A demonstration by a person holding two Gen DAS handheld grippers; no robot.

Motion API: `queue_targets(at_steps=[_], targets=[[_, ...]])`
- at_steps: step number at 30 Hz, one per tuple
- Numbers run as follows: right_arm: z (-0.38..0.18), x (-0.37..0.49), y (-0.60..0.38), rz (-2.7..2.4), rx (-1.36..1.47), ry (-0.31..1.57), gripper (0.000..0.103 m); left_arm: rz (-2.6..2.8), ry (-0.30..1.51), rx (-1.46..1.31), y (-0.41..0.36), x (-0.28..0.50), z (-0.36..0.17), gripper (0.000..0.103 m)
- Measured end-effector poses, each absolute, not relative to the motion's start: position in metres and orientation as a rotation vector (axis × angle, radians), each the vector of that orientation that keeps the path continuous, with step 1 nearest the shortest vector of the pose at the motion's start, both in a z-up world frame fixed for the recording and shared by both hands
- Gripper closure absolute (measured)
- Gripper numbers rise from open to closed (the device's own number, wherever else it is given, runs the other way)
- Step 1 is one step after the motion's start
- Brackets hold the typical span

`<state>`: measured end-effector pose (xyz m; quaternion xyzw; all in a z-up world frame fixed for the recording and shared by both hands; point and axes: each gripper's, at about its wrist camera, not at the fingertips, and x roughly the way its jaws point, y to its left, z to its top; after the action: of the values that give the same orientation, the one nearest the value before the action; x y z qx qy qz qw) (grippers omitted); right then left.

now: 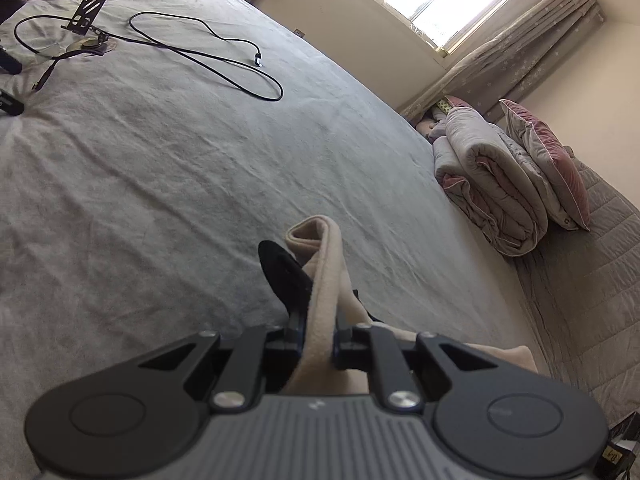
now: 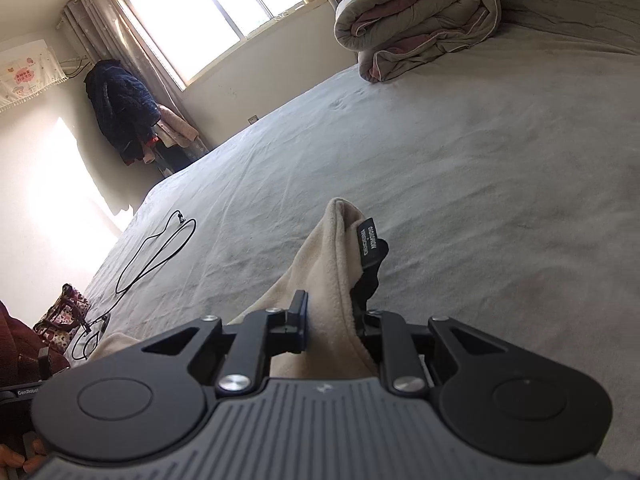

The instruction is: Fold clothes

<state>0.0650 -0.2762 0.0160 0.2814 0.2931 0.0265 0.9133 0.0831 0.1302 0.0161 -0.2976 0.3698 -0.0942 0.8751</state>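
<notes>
- Your left gripper (image 1: 316, 276) is clamped on a fold of the beige fleece garment (image 1: 326, 280), and your right gripper (image 2: 340, 276) pinches another edge of it, beside the black label (image 2: 367, 242).
- The garment hangs between both grippers, lifted above the grey bed sheet (image 1: 180, 168); how much is folded, you cannot tell from here.
- Keep both grips firm and level so the cloth stays taut.
- Lower it onto open sheet, well apart from the black cable (image 1: 208, 56) and the rolled quilt (image 2: 416, 20).

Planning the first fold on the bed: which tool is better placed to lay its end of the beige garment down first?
Right, probably, though it's close: both tools are shut on the beige garment; only the right faces cable-free bed sheet.
</notes>
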Motion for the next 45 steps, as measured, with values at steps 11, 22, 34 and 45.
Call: queue_targets(at_steps=[11, 22, 34, 45], targets=[[0.003, -0.028, -0.267, 0.045, 0.594, 0.632, 0.083, -0.221, 0.814, -0.594, 0.155, -0.022, 0.000, 0.095], [0.002, -0.034, -0.245, -0.044, 0.435, 0.595, 0.062, -0.215, 0.707, -0.574, 0.174, -0.033, -0.019, 0.078], [-0.009, -0.054, -0.248, -0.153, 0.532, 0.512, 0.047, -0.135, 0.619, -0.549, 0.184, -0.026, -0.030, 0.061], [-0.018, -0.061, -0.247, -0.167, 0.559, 0.552, 0.043, -0.108, 0.642, -0.599, 0.190, -0.026, -0.035, 0.061]])
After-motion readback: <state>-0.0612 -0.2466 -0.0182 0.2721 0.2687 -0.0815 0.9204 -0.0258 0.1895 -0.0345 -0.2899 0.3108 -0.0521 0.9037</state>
